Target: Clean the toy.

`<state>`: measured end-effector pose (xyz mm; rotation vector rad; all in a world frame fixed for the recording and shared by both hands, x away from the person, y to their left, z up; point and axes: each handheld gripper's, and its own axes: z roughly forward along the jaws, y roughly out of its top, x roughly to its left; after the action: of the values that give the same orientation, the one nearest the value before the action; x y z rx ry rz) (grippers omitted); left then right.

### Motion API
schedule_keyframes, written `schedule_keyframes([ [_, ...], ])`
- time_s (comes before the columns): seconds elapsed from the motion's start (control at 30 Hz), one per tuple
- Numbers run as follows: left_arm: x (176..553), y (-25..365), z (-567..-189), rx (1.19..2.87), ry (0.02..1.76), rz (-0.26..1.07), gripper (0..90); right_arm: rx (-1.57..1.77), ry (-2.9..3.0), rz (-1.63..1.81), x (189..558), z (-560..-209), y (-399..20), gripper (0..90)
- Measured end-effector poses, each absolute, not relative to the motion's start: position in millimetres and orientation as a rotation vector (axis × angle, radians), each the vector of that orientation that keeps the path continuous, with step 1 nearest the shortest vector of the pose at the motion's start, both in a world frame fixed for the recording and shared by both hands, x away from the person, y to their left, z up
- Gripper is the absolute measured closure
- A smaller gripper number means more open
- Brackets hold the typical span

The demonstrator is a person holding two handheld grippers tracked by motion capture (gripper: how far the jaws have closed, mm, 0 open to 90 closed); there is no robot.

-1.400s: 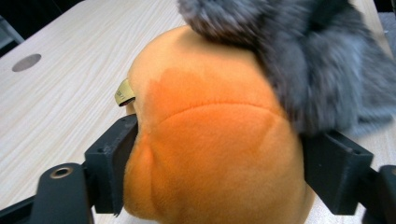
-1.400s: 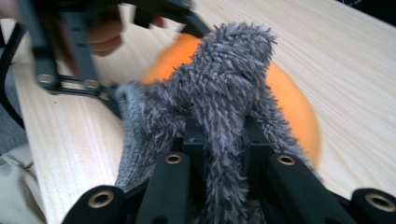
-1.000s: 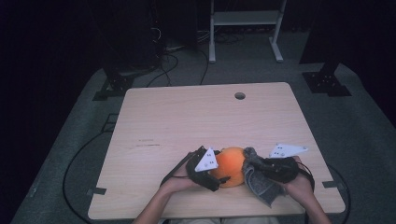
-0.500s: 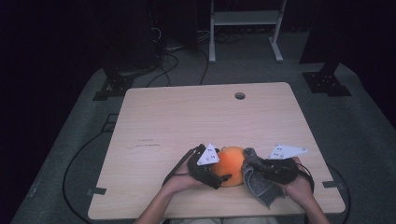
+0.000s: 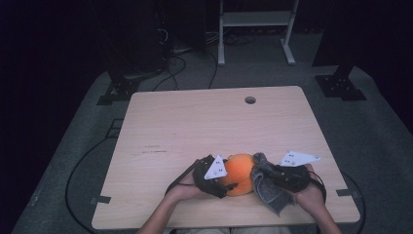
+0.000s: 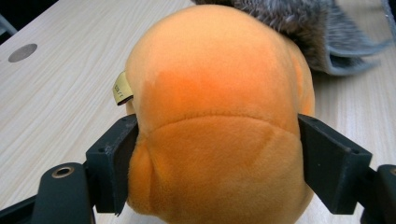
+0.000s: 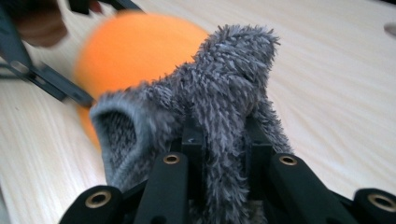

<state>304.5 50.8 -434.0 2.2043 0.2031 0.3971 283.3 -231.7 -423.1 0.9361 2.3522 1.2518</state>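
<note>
An orange plush ball (image 5: 238,173) sits near the table's front edge, between both hands. My left gripper (image 5: 221,185) is shut on the orange plush ball (image 6: 215,116), its two black jaws pressing the sides; a small tan tag (image 6: 122,88) sticks out at the ball's left. My right gripper (image 5: 272,178) is shut on a grey fuzzy cloth (image 5: 267,184), which hangs down beside the ball. In the right gripper view the grey cloth (image 7: 219,107) bunches up between the jaws, with the orange ball (image 7: 135,51) just behind it.
The light wooden table (image 5: 195,126) has a round cable hole (image 5: 250,100) near its far edge. Cables lie on the dark floor at the left, and a white rack's legs (image 5: 221,48) stand beyond the table.
Both hands stay almost where they were; the cloth has shifted slightly against the ball's right side.
</note>
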Motion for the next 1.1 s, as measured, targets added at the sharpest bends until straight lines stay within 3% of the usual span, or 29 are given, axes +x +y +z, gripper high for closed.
schedule_keyframes([
  [0.1,309.7,48.5,-428.5,2.178,0.307,0.306,10.2,0.931,2.362,1.253,283.1,-423.3,-232.1,74.8],
  [0.23,316.1,44.9,-430.6,2.202,0.372,0.293,2.4,0.926,2.368,1.242,284.0,-425.4,-229.7,75.0],
  [0.33,312.3,40.9,-430.5,2.219,0.330,0.307,7.5,0.933,2.365,1.241,282.8,-425.2,-230.6,75.1],
  [0.43,302.8,39.6,-426.3,2.178,0.253,0.433,21.5,0.943,2.355,1.235,281.4,-423.1,-231.6,75.3],
  [0.53,295.6,37.7,-424.4,2.136,0.148,0.598,25.4,0.931,2.290,1.274,277.3,-414.1,-232.9,75.5],
  [0.6,297.5,38.3,-424.5,2.136,0.149,0.568,23.4,0.906,2.268,1.297,274.4,-408.1,-229.8,75.6],
  [0.7,308.5,45.0,-426.4,2.138,0.275,0.407,10.3,0.864,2.313,1.259,272.6,-412.7,-218.6,75.7],
  [0.77,314.5,51.1,-424.3,2.099,0.346,0.330,6.8,0.838,2.347,1.272,270.5,-416.9,-210.9,75.8],
  [0.83,315.9,53.3,-423.9,2.121,0.340,0.305,7.6,0.793,2.353,1.281,266.2,-414.0,-203.5,75.6],
  [1.0,309.8,56.4,-426.6,2.142,0.299,0.347,19.1,0.794,2.359,1.296,266.5,-417.2,-206.2,75.2],
  [1.1,312.1,60.3,-428.5,2.140,0.316,0.339,19.8,0.883,2.365,1.237,277.1,-426.8,-218.9,75.3],
])
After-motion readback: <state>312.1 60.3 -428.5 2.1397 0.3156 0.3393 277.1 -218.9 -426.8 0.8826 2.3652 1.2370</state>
